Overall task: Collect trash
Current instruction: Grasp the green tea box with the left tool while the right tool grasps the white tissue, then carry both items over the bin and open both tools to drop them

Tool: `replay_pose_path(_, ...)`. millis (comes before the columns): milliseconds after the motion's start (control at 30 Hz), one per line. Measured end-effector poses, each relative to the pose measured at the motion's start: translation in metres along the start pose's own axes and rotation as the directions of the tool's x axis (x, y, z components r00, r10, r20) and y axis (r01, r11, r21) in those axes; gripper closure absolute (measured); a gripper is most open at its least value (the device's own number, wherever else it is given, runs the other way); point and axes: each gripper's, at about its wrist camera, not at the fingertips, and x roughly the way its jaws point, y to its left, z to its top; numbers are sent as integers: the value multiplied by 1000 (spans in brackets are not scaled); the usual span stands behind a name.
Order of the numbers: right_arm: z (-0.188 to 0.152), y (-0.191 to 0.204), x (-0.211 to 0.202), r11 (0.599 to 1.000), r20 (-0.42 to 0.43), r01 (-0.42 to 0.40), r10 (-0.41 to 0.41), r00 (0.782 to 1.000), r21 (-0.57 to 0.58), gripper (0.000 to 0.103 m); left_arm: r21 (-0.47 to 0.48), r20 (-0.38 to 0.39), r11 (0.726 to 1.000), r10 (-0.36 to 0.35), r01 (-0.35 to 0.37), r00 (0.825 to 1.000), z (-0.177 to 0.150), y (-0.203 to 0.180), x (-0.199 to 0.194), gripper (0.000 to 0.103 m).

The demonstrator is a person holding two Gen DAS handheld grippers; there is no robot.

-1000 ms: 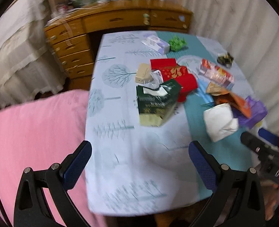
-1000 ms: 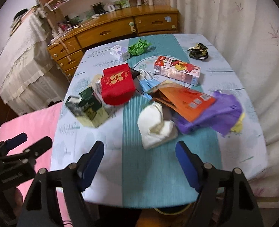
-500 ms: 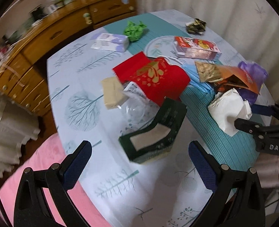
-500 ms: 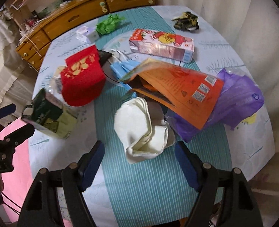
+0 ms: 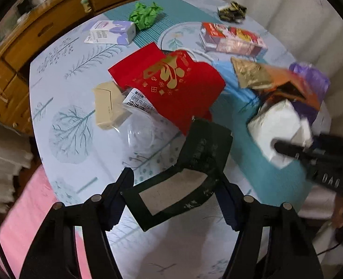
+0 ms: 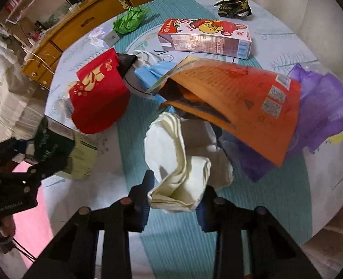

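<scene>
Your left gripper (image 5: 174,201) has its fingers closed against the two sides of the dark green carton (image 5: 192,174), which shows a pale window panel; its lettering is too blurred to read. Your right gripper (image 6: 174,196) has its fingers pinched on the near fold of the white paper wad (image 6: 183,162), which sits on the teal runner (image 6: 252,209) of the bench (image 5: 78,162).

Taking the wad as the landmark: just beyond it, touching, lies the orange pouch (image 6: 236,102), open-mouthed with a dark inside, two QR codes and fine print that cannot be read. The purple bag (image 6: 322,107) lies under and right of the pouch. Left of the wad is the red bag (image 6: 97,97) with gold flower-like motifs. Beside that bag, a clear plastic dome (image 5: 141,134) and a beige box (image 5: 108,107) rest by a label in Chinese characters.

Farther beyond the wad lies the pink drink carton (image 6: 206,38) with a cartoon bear, strawberries and a barcode. Beyond that lie the green crumpled paper (image 6: 130,19), the purple-and-white box (image 5: 112,32) and the black-and-gold wrapper (image 6: 234,4).
</scene>
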Motion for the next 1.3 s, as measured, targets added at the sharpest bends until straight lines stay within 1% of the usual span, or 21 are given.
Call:
replay_pose_path(100, -6, 3, -4, 999, 2, -33, 33, 999, -15, 74, -16, 16, 1000, -16, 16, 1000, -3, -5, -6, 38)
replay_pose_path(300, -17, 6, -22, 994, 16, -100, 100, 995, -35, 74, -34, 51, 999, -19, 21, 999, -15, -22, -28, 38)
replay_pose_path(467, -29, -4, -43, 987, 22, -149, 150, 988, -55, 74, -82, 65, 997, -10, 16, 998, -29, -46, -47, 38)
replay_pose_path(567, -40, -16, -59, 982, 22, -172, 174, 984, -81, 74, -110, 82, 994, 3, 6, 997, -43, -70, -61, 38)
replay_pose_path(700, -63, -43, -79, 970, 12, -211, 214, 977, -123, 75, -167, 106, 986, 19, -1, 994, -62, -106, -76, 38)
replay_pose_path(767, -76, -61, -88, 963, 3, -231, 233, 972, -142, 75, -218, 119, 976, 27, -1, 992, -76, -129, -83, 38)
replay_pose_path(900, -108, -102, -109, 937, -40, -267, 265, 963, -225, 75, -316, 149, 949, 51, -1, 988, -106, -183, -91, 38)
replay_pose_path(1000, -134, -134, -117, 922, -78, -260, 248, 966, -288, 75, -384, 162, 923, 45, 21, 986, -133, -230, -89, 38)
replay_pose_path(1067, -150, -158, -118, 923, -105, -261, 241, 965, -283, 75, -399, 152, 917, 43, 21, 987, -146, -256, -83, 38)
replay_pose_path(1100, -159, -171, -117, 927, -125, -263, 237, 963, -268, 75, -400, 136, 916, 52, 7, 989, -153, -269, -78, 38)
replay_pose_path(1200, -177, -204, -106, 940, -179, -265, 229, 957, -214, 75, -401, 92, 916, 66, -24, 994, -169, -297, -64, 38)
replay_pose_path(1300, -194, -226, -92, 953, -203, -244, 208, 957, -177, 74, -389, 46, 920, 72, -48, 996, -182, -321, -46, 38)
